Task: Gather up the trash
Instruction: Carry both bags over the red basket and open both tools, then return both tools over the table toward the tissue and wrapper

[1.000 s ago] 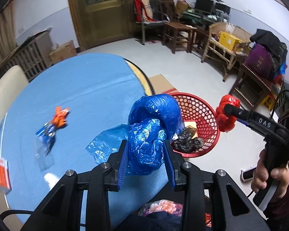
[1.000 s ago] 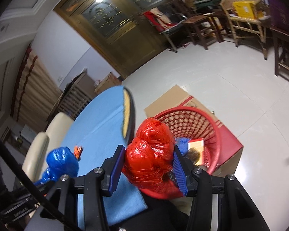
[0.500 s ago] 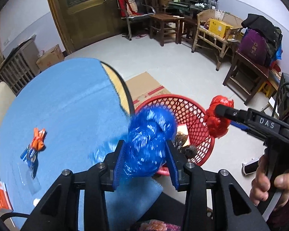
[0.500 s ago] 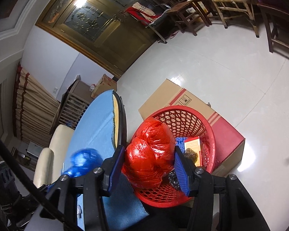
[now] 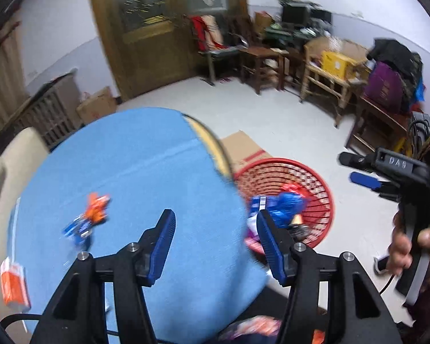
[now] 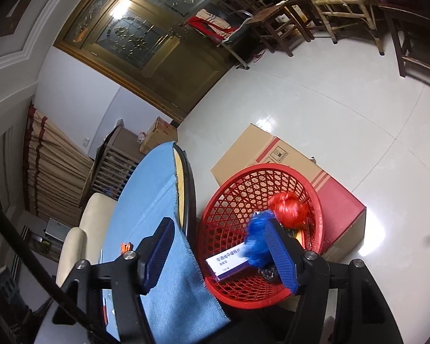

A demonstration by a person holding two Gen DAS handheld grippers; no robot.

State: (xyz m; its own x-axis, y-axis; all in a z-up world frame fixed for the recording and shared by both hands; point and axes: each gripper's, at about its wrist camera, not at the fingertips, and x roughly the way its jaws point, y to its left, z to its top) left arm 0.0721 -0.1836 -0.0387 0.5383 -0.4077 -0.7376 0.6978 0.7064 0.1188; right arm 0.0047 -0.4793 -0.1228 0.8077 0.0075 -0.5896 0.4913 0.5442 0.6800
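While both hand-held grippers, left (image 5: pixel 215 226) and right (image 6: pixel 219 239), gape wide and empty, blue bag (image 6: pixel 256 243) and red bag (image 6: pixel 289 209) lie in the red basket (image 6: pixel 229 192) (right of the bench (image 5: pixel 129 172)).

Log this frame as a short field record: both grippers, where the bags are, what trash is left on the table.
left gripper: jaws open, nothing held
right gripper: jaws open, nothing held
crumpled blue plastic bag: in the red mesh plastic basket
crumpled red plastic bag: in the same basket
left on the blue-clothed round table: orange-and-blue wrapper, orange packet
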